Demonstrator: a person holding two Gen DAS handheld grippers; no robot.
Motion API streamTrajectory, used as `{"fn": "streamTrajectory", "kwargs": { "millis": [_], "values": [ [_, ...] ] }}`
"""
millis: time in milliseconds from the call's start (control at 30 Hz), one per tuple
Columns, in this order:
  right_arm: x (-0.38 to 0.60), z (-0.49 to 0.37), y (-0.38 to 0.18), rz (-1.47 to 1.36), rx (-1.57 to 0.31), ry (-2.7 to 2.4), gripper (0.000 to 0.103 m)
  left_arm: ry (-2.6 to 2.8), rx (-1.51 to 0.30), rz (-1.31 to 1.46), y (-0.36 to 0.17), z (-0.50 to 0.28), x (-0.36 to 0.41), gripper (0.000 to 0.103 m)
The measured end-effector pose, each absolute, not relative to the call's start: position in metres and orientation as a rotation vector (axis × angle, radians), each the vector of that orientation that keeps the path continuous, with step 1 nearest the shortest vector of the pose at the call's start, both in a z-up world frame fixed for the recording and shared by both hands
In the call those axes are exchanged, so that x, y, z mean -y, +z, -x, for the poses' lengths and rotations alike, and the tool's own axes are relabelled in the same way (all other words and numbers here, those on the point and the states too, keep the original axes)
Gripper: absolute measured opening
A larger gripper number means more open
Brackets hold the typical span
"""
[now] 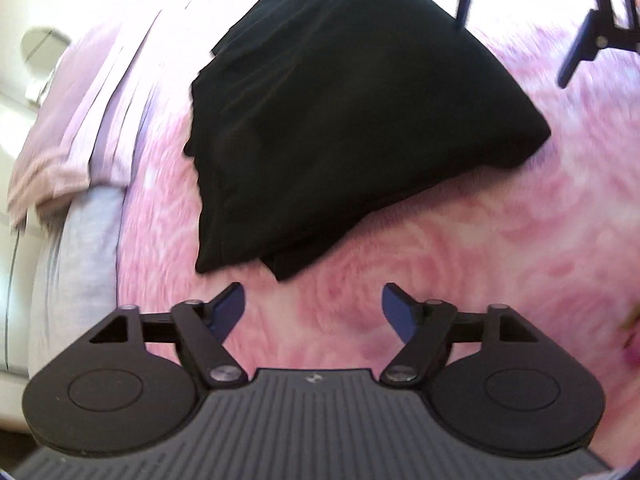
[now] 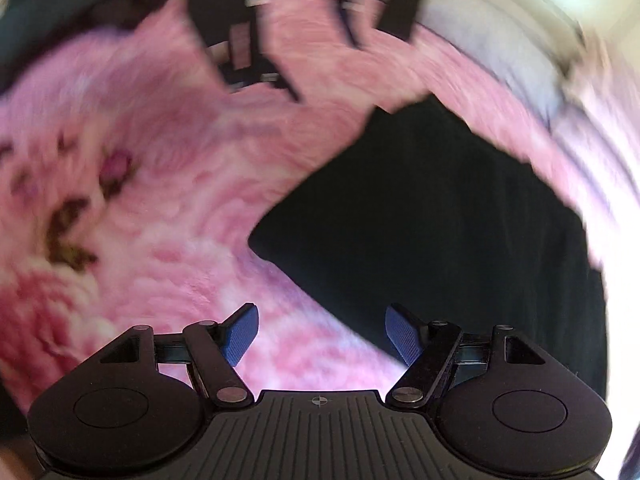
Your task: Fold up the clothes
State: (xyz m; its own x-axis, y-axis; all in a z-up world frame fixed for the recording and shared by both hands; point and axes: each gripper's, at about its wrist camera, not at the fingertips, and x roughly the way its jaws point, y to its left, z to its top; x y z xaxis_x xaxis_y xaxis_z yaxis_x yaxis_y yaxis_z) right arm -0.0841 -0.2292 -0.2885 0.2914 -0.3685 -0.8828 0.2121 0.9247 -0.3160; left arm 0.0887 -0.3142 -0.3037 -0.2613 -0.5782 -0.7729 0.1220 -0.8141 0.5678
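Note:
A black garment (image 1: 340, 120), folded into a thick, rough rectangle, lies on the pink flowered blanket (image 1: 460, 264). My left gripper (image 1: 313, 300) hovers just short of its near corner, open, with only blanket between the blue pads. My right gripper (image 1: 520, 24) shows at the top right, beyond the garment's far side, its blue fingers apart. In the blurred right wrist view the black garment (image 2: 440, 220) fills the right half. My right gripper (image 2: 322, 320) is open over the blanket (image 2: 160, 220) beside the garment's edge, holding nothing.
A pale lilac striped cloth (image 1: 108, 100) lies bunched along the blanket's left side, over a grey-blue sheet (image 1: 76, 264). White furniture or wall (image 1: 16, 112) stands beyond that edge. A dark flower print (image 2: 72, 224) marks the blanket on the left.

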Motion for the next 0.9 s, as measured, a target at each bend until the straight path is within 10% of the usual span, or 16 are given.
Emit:
{"fn": "streamTrajectory", "kwargs": {
  "millis": [267,500,633,733,900],
  "values": [
    [0.236,0.053,-0.338,0.337,-1.199,-0.398,0.073,-2.167,0.817,-1.557,-0.335,-0.084,0.331,0.079],
    [0.254,0.064,-0.306,0.217,-1.164,-0.372,0.022,-2.2,1.0,-1.536,-0.35,-0.076,0.348,0.081],
    [0.258,0.072,-0.282,0.169,-1.122,-0.399,0.019,-2.214,1.084,-1.522,-0.353,-0.07,0.356,0.08],
    [0.263,0.076,-0.27,0.146,-1.108,-0.413,0.016,-2.211,1.122,-1.523,-0.355,-0.065,0.366,0.07],
    [0.268,0.076,-0.266,0.109,-1.1,-0.415,0.014,-2.201,1.063,-1.611,-0.354,-0.056,0.379,0.011]
  ]
}}
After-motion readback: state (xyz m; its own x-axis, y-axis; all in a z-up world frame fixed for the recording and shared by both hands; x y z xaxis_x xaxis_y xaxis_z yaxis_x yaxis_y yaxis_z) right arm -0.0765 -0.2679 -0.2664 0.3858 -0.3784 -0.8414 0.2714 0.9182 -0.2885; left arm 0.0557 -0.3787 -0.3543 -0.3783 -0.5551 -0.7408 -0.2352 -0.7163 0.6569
